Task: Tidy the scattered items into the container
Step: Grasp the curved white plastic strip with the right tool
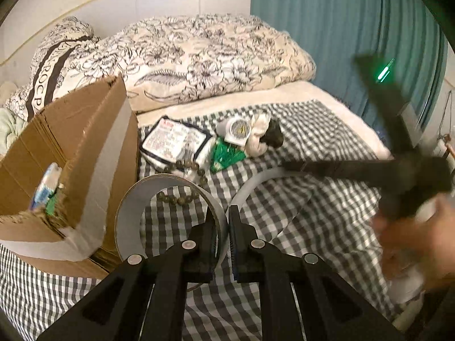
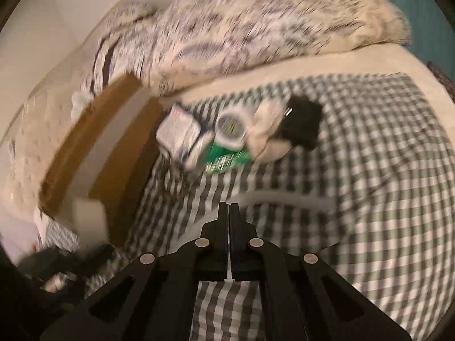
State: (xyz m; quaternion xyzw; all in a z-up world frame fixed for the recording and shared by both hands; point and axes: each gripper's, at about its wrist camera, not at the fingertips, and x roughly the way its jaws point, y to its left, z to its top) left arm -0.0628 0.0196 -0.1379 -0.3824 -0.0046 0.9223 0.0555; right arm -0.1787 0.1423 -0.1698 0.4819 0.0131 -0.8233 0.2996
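The right tongs (image 2: 229, 205) are hanging shut and empty over the checked blanket (image 2: 369, 184). Beyond them a round tin (image 2: 231, 128), a green packet (image 2: 227, 160) and a white pouch (image 2: 179, 135) are lying beside the cardboard box (image 2: 93, 147), all blurred.

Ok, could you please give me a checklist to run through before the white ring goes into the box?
1. Left gripper shut on the white ring: ok, jaws clamp its wall.
2. Right gripper shut, nothing seen in its jaws: ok.
3. Cardboard box open on top: ok.
4. Room left inside the box: cannot tell.
5. Bead string free of the ring: cannot tell; it lies right behind it.
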